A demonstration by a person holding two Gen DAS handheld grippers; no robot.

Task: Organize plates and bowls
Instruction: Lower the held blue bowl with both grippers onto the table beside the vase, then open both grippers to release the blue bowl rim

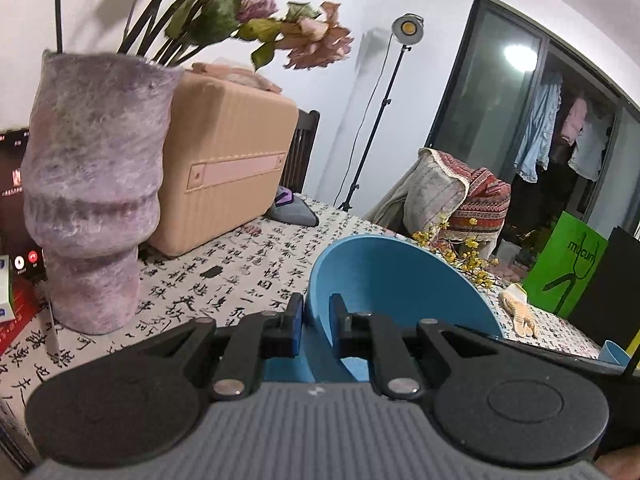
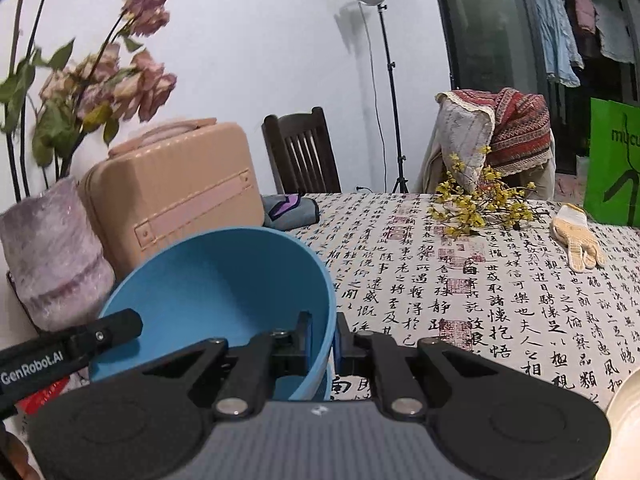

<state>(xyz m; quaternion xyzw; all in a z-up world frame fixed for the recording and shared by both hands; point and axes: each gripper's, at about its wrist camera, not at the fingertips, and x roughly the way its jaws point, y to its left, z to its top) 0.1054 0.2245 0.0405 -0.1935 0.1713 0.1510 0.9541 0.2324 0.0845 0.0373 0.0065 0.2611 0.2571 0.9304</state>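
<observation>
**Two claws clamp one blue bowl by opposite sides of its rim**

In the left wrist view the left claw (image 1: 316, 322) sits low in the centre of the frame, its jaws nearly closed and pinching the wall of the blue bowl (image 1: 396, 280): one finger lies outside the rim, the other inside. In the right wrist view the right claw (image 2: 323, 338) is closed the same way on the bowl (image 2: 216, 300), one finger inside the bowl and one outside on its right-hand edge. The black tip of the left claw shows at the lower left of that view, reaching in at the bowl's far rim.

The bowl fills the lower middle of both frames, held between the two claws over the desk (image 2: 500, 280) with its printed cloth. It is tilted, its open mouth turned toward each camera and upward, so the inside is in plain view. Being round, it has no clear long axis.

At the left of the right wrist view stand a fuzzy purple vase (image 2: 52, 252) and a beige case (image 2: 172, 204). Yellow flowers (image 2: 476, 204) and a glove (image 2: 576, 240) lie farther back at the right.
</observation>
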